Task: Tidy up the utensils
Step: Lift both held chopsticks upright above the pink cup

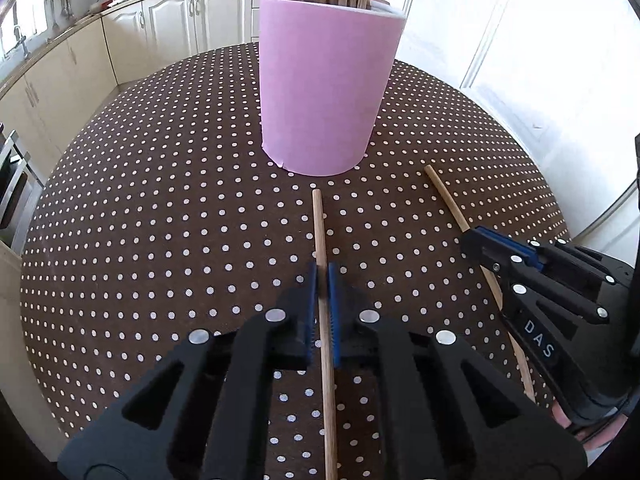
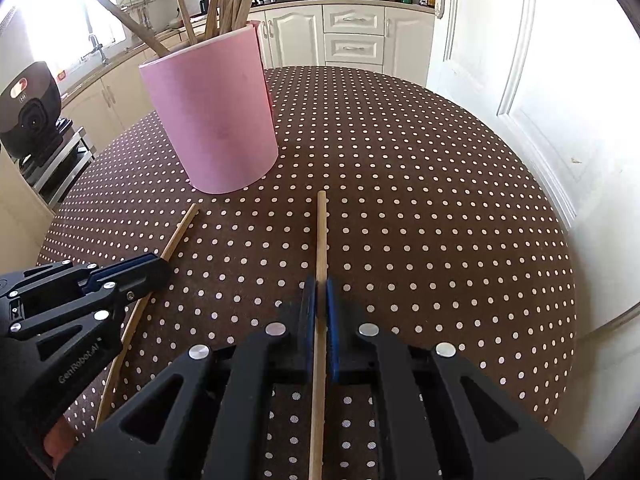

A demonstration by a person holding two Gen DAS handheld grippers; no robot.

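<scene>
Two wooden chopsticks lie on the brown dotted tablecloth in front of a pink cup holding several more chopsticks. My left gripper is shut on the left chopstick, its blue pads pressing both sides of the stick. My right gripper is shut on the right chopstick in the same way. From the left wrist, the right gripper shows at the right, over its chopstick. In the right wrist view the left gripper and its chopstick sit at the left, near the pink cup.
The round table's edge curves close to a white door on the right. Cream kitchen cabinets and a counter run behind. A metal rack stands off the table's left side.
</scene>
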